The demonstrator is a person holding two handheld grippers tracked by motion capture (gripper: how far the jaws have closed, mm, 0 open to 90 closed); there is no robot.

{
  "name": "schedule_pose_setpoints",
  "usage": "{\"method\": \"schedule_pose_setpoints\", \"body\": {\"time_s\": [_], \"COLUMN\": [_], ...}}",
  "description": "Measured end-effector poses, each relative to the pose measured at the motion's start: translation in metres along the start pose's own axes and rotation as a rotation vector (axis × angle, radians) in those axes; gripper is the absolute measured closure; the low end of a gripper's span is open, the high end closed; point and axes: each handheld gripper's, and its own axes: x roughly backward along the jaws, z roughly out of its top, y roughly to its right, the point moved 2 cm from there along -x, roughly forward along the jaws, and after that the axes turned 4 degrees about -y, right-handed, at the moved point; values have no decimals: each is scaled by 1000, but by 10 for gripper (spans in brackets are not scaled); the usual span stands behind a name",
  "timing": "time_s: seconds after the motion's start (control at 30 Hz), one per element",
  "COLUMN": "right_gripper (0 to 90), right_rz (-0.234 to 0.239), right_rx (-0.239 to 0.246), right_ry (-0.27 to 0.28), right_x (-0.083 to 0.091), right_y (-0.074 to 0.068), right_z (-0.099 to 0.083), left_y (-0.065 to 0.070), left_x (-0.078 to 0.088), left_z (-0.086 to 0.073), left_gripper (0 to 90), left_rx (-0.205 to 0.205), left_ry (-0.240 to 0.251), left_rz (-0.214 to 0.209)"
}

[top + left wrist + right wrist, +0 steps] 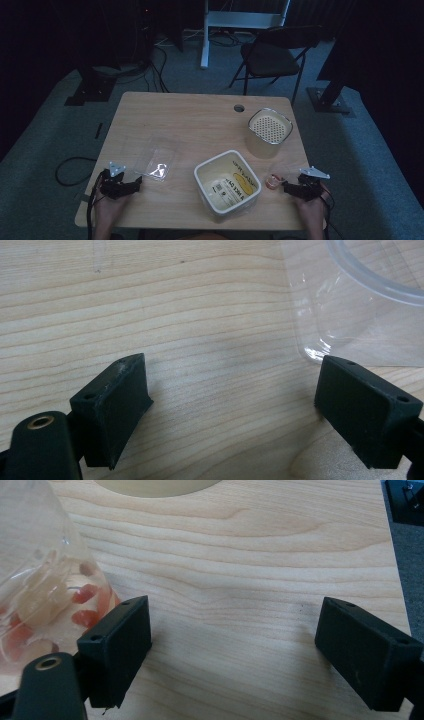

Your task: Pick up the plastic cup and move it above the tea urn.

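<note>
My left gripper [134,184] rests near the table's front left corner, jaws wide apart over bare wood. In the left gripper view [235,375] a clear plastic tray [350,305] lies just beyond its right jaw, apart from it; from above the tray [157,161] sits left of centre. My right gripper [287,188] is open at the front right. A small clear cup holding red and orange pieces [50,595] stands just beside its left jaw [235,615]; nothing is between the jaws. The cup [274,181] stands right of a white square tub [250,200] with a printed packet inside.
A beige canister with a perforated top [270,131] stands at the back right, its base visible in the right gripper view [155,487]. A cable hole [239,107] is near the table's far edge. A folding chair [275,55] stands beyond the wooden table [190,120].
</note>
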Motion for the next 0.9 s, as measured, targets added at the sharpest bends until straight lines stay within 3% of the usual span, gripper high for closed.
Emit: {"method": "schedule_pose_setpoints", "body": {"time_s": [0.23,0.27,0.33,0.37,0.43,0.57,0.6,0.73,0.77,0.9], "right_gripper": [147,146,146,147,146,146,146,146,146,146], "right_rz": [0,0,0,-1,-1,-1,-1,-1,-1,-1], "right_rx": [1,0,0,1,1,1,1,1,1,1], "right_ry": [0,0,0,-1,0,-1,-1,-1,-1,0], "right_x": [0,0,0,0,0,0,0,0,0,0], "right_y": [0,0,0,0,0,0,0,0,0,0], "right_z": [0,0,0,0,0,0,0,0,0,0], "left_y": [-1,-2,-3,-5,-7,-10,-11,-13,-18,-24], "left_x": [1,3,3,6,7,11,13,20,30,44], "left_z": [0,0,-1,-1,-2,-1,-1,1,3,9], "left_gripper": [164,253,277,348,413,516,534,548,559,587], "left_rx": [-1,-5,-4,-1,13,53,59,82,118,165], "left_ry": [-2,0,6,11,14,18,23,53,83,136], "left_rz": [-4,-8,-11,-10,-20,-89,-77,-82,-96,-121]}}
